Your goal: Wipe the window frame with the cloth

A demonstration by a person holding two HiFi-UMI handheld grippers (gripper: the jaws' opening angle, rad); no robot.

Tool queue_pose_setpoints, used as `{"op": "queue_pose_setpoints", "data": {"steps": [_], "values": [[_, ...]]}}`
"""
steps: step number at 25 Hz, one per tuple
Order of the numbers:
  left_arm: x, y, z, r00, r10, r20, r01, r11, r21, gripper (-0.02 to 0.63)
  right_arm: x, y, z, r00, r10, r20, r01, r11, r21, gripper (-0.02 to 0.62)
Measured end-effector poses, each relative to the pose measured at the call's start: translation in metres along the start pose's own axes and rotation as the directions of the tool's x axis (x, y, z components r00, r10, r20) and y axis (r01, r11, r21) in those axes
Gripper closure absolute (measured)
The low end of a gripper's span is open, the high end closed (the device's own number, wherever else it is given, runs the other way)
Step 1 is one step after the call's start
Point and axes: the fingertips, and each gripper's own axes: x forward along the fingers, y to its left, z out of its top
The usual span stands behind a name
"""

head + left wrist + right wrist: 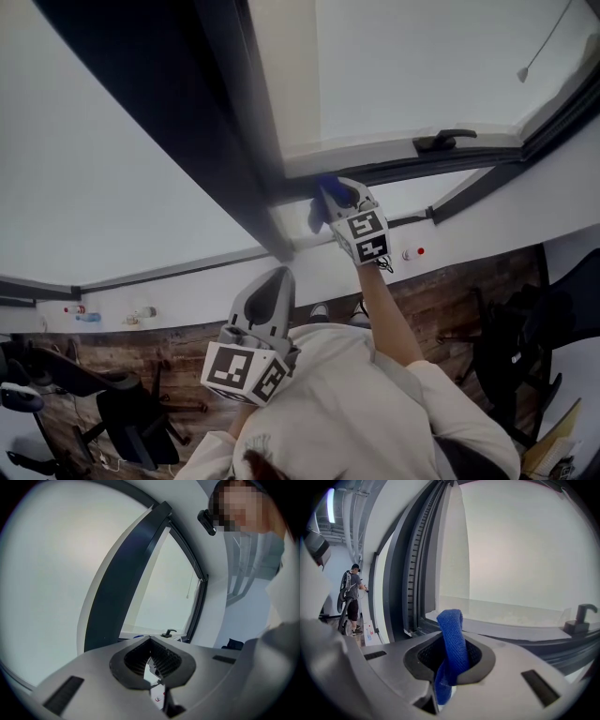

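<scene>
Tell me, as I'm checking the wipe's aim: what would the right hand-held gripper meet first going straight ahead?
Likely the window frame, just past the blue cloth in the right hand-held gripper; depth unclear.

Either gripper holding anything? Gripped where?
The right gripper holds the blue cloth, jaws shut on a bunched part of it. A loop sticks out past the tips and a tail hangs below. The left gripper is shut, empty.
</scene>
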Motion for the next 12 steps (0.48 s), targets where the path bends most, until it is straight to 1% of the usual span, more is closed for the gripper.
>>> {"op": "queue_pose_setpoints", "data": {"steps": [6,12], "values": [[0.004,-0.003,0.0,1.0,-0.004,0.001,0.004,1.0,-0.002,0.601,-0.009,-0.017,-0.003,1.0,-0.029,0.009,0.029,0.999,0.03,0.542],[0.01,-0.009,-0.001,1.0,-0.008,-0.003,0.008,1.0,0.002,0.601,-0.014,-0.028,-0.007,0.999,-0.039,0.008,0.038,0.999,0.034,0.541]]}}
